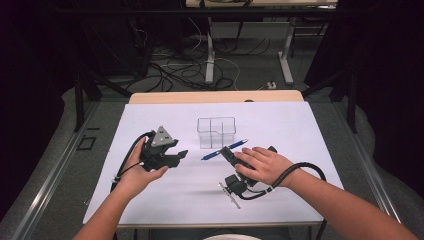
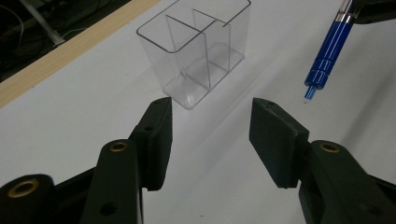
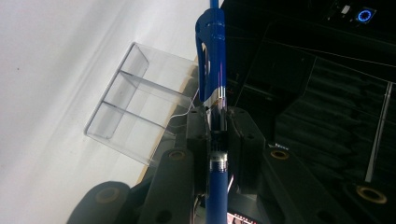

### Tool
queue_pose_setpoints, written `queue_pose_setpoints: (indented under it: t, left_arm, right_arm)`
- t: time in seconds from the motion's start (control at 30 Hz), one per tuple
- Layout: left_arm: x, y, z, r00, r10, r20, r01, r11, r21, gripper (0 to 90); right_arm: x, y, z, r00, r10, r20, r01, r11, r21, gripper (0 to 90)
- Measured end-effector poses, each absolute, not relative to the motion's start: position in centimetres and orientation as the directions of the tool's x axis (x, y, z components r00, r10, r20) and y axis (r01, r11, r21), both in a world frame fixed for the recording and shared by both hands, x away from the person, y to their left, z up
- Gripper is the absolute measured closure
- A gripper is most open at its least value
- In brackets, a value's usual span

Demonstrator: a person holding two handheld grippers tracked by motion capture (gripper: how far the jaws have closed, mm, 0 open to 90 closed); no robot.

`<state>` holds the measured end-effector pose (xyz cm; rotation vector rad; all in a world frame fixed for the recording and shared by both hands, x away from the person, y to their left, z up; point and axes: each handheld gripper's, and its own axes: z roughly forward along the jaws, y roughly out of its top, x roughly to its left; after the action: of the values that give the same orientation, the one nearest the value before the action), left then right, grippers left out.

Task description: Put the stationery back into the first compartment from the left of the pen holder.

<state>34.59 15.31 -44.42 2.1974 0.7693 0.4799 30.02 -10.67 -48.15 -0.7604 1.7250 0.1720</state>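
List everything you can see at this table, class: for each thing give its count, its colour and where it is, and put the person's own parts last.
Clear plastic divided organiser box: 1, transparent, table centre, empty.
Blue ballpoint pen: 1, blue, clamped in the right hand-held gripper, in front of the box.
Small metal tool: 1, silvery, on the sheet near the front edge; kind unclear.
White table sheet: 1, white, covering the table.
Wooden table edge: 1, light wood, far side.
Floor cables: several, black and white, beyond the table.
Left hand-held gripper: 1, black, open, empty.
Right hand-held gripper: 1, black, shut on pen.

Blue pen's (image 2: 329, 51) upper end beyond the left gripper view's top edge.
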Motion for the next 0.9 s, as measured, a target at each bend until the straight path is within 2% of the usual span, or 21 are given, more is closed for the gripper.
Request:
queue_pose_setpoints:
  t: [0.07, 0.13, 0.33, 0.5, 0.63, 0.9]
  left_arm:
    - [34.8, 14.7, -44.5, 0.765, 0.635, 0.111, 0.362, -0.566, 0.741, 50.4]
    - [34.9, 14.1, -44.5, 0.785, 0.609, 0.113, 0.352, -0.588, 0.728, 50.3]
    - [34.8, 11.9, -44.4, 0.849, 0.504, 0.159, 0.294, -0.701, 0.650, 47.0]
    - [34.7, 10.3, -44.1, 0.872, 0.452, 0.187, 0.248, -0.738, 0.627, 47.4]
    - [34.7, 9.7, -44.0, 0.882, 0.431, 0.190, 0.237, -0.755, 0.612, 49.8]
    - [34.7, 8.1, -44.0, 0.895, 0.404, 0.190, 0.219, -0.768, 0.602, 54.6]
  right_arm:
    - [30.2, -10.6, -48.3, -0.096, -0.394, -0.914, -0.594, 0.760, -0.265, 80.2]
    - [30.0, -10.6, -48.5, -0.094, -0.422, -0.902, -0.564, 0.769, -0.301, 80.2]
    - [29.9, -10.6, -48.7, -0.100, -0.423, -0.900, -0.563, 0.770, -0.299, 80.2]
    - [29.8, -10.5, -48.7, -0.109, -0.415, -0.903, -0.557, 0.778, -0.291, 80.2]
    - [30.2, -10.1, -48.5, -0.080, -0.448, -0.891, -0.583, 0.746, -0.322, 80.2]
    - [30.1, -10.1, -48.7, -0.093, -0.438, -0.894, -0.570, 0.760, -0.313, 80.2]
